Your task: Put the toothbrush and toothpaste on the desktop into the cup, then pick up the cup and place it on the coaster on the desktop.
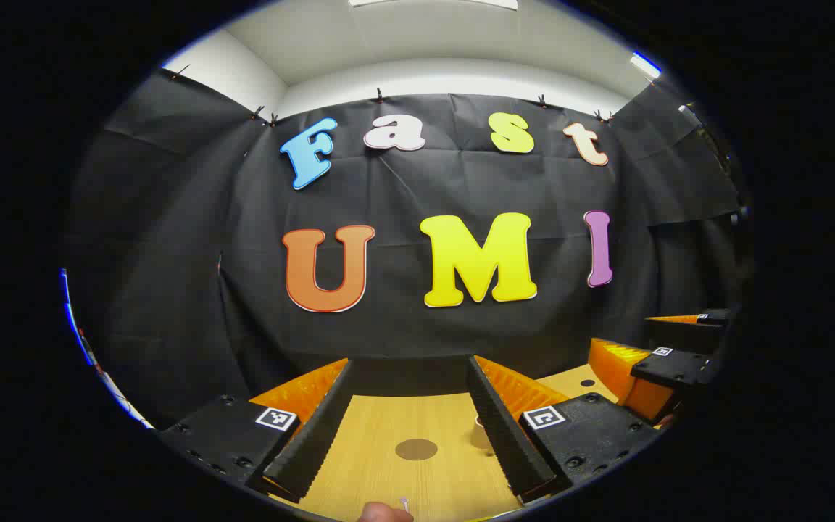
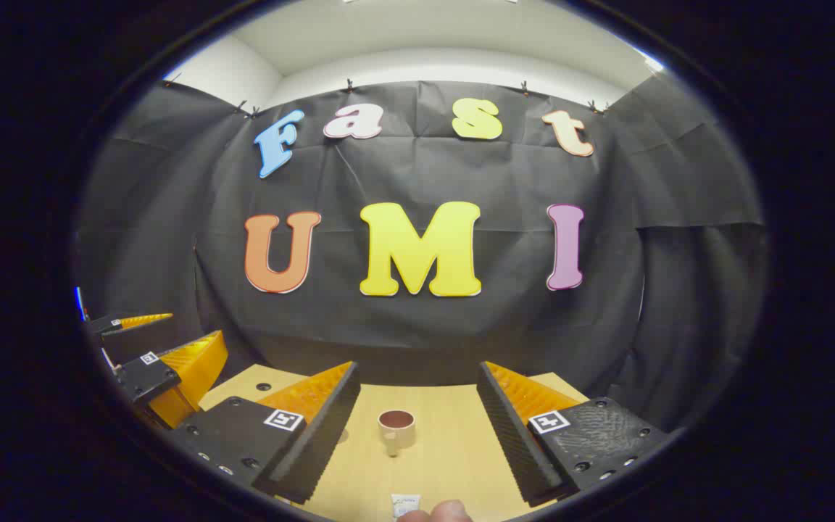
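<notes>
Cup (image 2: pixel 396 428) stands upright on the wooden desk (image 2: pixel 446 449), with a dark inside and its handle turned toward the near edge. In the right gripper view we see it between the two fingers of the right gripper (image 2: pixel 417 435), a little beyond them, touching neither; the fingers are wide apart and hold nothing. At the near edge, just in front of the cup, lies a small white thing, and a fingertip (image 2: pixel 441 512) shows beside it; we cannot tell what the white thing is. In the left gripper view the coaster (image 1: pixel 416 449), a dark round disc, lies flat on the desk between the spread, empty fingers of the left gripper (image 1: pixel 410 435). The cup there is half hidden behind the right-hand finger. Nothing stands between cup and coaster. Black cloth closes the far edge.
</notes>
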Action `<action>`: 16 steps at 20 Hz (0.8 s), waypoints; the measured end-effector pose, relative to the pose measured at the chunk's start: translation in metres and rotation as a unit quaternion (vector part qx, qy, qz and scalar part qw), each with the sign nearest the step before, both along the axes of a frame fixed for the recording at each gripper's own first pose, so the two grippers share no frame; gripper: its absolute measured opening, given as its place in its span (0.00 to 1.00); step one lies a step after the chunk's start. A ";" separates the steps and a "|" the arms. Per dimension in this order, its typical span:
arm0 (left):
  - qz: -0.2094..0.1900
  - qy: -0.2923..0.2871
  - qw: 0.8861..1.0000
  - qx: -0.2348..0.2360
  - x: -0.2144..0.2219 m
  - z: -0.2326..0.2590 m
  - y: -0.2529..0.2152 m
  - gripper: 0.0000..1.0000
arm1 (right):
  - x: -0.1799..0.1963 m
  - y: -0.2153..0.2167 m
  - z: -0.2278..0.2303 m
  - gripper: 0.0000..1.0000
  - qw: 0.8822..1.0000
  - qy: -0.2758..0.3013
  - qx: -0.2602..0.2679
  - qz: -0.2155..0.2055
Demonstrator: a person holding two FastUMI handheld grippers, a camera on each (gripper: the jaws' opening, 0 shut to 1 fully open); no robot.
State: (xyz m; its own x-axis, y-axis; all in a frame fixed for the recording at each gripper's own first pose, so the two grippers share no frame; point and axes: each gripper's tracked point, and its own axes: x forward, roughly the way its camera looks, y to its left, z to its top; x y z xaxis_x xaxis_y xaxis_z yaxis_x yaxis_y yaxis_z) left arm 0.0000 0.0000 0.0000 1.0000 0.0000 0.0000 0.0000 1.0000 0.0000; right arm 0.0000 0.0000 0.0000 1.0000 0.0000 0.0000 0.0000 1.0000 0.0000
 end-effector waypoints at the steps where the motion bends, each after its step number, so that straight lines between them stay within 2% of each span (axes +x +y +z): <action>1: 0.000 0.002 1.000 0.001 0.000 -0.001 0.001 0.97 | 0.001 0.000 -0.001 0.97 1.000 0.002 -0.002 -0.001; 9: -0.012 0.000 1.000 0.001 0.005 0.002 -0.006 0.98 | -0.002 0.002 -0.001 0.96 1.000 0.004 -0.003 -0.003; 16: -0.004 0.008 1.000 -0.001 0.005 -0.004 -0.001 0.98 | -0.003 0.005 0.001 0.97 1.000 0.001 -0.004 0.000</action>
State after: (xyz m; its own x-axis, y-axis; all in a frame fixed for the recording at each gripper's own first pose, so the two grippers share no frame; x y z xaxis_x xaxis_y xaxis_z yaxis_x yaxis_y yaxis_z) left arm 0.0053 -0.0015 -0.0035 0.9998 -0.0089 -0.0154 0.0089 1.0000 -0.0014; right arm -0.0029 0.0046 0.0008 1.0000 0.0001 -0.0023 -0.0001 1.0000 -0.0083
